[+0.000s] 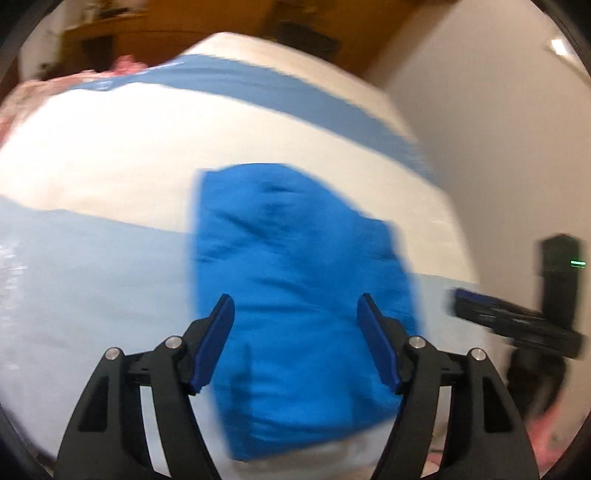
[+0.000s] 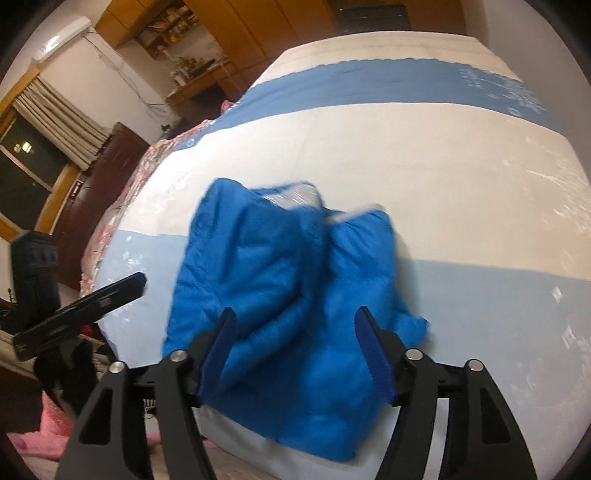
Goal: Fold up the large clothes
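Observation:
A bright blue garment (image 1: 295, 280) lies folded into a rough rectangle on the bed, near its front edge; in the right wrist view the blue garment (image 2: 288, 280) looks bunched, with a pale lining showing at its far edge. My left gripper (image 1: 295, 308) hangs above its near part, jaws apart, nothing between the blue pads. My right gripper (image 2: 295, 321) also hovers over the cloth with its jaws apart and empty. Each gripper shows at the edge of the other's view: the right gripper (image 1: 517, 325), the left gripper (image 2: 77, 310).
The bed cover (image 2: 443, 166) has white, light blue and darker blue bands. A pink floral quilt (image 2: 122, 218) hangs at the bed's left side. Pink cloth (image 2: 44, 435) lies on the floor. Wooden cabinets (image 2: 258, 29) and a curtained window (image 2: 37, 147) stand behind.

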Available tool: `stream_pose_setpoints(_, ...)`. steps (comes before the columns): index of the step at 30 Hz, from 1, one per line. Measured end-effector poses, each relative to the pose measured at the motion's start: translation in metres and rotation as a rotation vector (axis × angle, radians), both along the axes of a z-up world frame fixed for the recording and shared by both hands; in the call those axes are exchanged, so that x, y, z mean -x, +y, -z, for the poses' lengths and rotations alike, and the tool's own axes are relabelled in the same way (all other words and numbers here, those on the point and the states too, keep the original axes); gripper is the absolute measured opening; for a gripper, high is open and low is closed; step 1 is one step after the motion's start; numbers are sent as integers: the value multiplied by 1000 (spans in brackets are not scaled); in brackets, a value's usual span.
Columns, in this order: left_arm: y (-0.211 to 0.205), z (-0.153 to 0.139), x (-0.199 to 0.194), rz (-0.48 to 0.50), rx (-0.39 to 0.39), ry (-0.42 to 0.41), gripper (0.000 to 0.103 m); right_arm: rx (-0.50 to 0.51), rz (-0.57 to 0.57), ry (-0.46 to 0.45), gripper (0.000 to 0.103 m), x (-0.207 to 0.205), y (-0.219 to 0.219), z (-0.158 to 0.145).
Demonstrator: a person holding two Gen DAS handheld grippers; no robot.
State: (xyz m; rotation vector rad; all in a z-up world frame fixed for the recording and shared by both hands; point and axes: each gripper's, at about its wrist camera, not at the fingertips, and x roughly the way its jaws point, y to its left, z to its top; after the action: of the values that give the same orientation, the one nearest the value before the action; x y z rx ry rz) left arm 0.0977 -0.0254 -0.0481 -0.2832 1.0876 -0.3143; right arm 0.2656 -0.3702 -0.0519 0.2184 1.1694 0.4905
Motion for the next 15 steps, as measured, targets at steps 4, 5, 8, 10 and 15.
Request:
stream_pose_setpoints(4, 5, 20, -23, -34, -70, 35, 59, -10, -28, 79, 73, -25, 26, 17)
stream_pose_setpoints(5, 3, 25, -28, -30, -73, 45, 57, -4, -22, 110, 73, -30, 30, 25)
stream_pose_setpoints(8, 2, 38, -44, -23, -86, 75, 57, 12, -9, 172, 73, -40, 39, 42)
stream_pose_setpoints(10, 4, 44, -40, -4, -76, 88, 57, 23, -7, 201, 73, -45, 44, 51)
stream_pose_setpoints(15, 4, 51, -43, 29, -67, 98, 58, 50, 9, 237, 71, -50, 52, 68)
